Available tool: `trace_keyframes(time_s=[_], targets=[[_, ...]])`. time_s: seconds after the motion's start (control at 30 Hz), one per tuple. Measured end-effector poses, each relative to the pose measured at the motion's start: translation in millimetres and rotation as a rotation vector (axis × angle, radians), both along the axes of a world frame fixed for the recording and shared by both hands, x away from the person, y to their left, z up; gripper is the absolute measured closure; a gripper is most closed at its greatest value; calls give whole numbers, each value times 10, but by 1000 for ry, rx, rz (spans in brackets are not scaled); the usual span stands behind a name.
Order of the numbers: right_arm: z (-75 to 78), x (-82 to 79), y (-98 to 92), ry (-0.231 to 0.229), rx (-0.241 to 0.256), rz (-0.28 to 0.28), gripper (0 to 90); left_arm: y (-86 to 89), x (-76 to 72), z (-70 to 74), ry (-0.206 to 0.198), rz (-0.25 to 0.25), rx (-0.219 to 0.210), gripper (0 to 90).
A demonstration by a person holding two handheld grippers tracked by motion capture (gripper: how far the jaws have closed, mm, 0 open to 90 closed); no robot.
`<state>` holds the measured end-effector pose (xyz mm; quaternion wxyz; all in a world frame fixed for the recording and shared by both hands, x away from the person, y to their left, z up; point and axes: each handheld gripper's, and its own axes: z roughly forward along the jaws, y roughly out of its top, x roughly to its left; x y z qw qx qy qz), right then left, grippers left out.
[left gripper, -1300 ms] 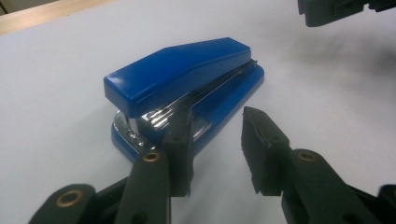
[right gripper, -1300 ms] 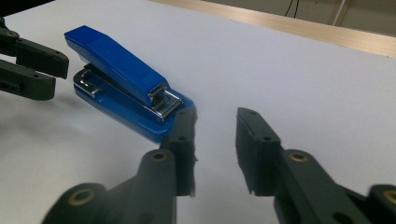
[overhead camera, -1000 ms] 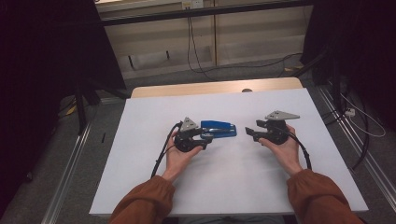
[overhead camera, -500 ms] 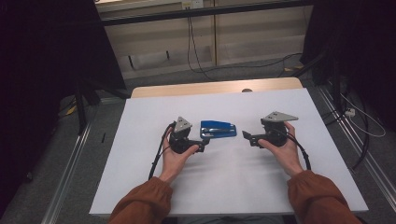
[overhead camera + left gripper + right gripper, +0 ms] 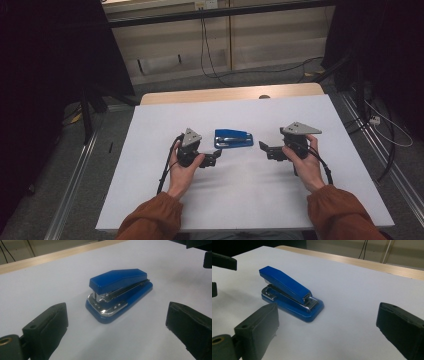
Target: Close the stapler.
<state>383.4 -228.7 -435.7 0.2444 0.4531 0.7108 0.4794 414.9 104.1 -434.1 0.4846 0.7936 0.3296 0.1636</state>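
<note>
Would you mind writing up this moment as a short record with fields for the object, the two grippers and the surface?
object: blue stapler, closed, lying flat on its base
surface: white table top, wooden edge at the far side
left gripper: open, jaws apart, close to the stapler's left end, not touching it
right gripper: open, jaws apart, a little off the stapler's right end, not touching it
contact: none; the stapler lies free between the two grippers

This is looking like a lab or test bay. A white-topped table [image 5: 240, 200] is standing on bare grey flooring, with metal rails [image 5: 75, 175] running beside the table and loose cables [image 5: 210, 55] trailing behind the table
</note>
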Motion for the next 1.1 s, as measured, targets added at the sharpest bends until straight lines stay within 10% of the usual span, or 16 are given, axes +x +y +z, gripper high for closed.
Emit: trace_keyframes(time_s=[0.57, 0.9, 1.1], targets=[[29, -206, -123, -44, -14, -59, 44, 270, -203, 32, -15, 52, -41, 43], [-5, -345, -164, -61, -40, -69, 43, 401, -438, 138, -121, 83, -47, 39], [15, -421, -184, -57, -39, -60, 43, 509, -519, 129, -117, 104, -32, 38]])
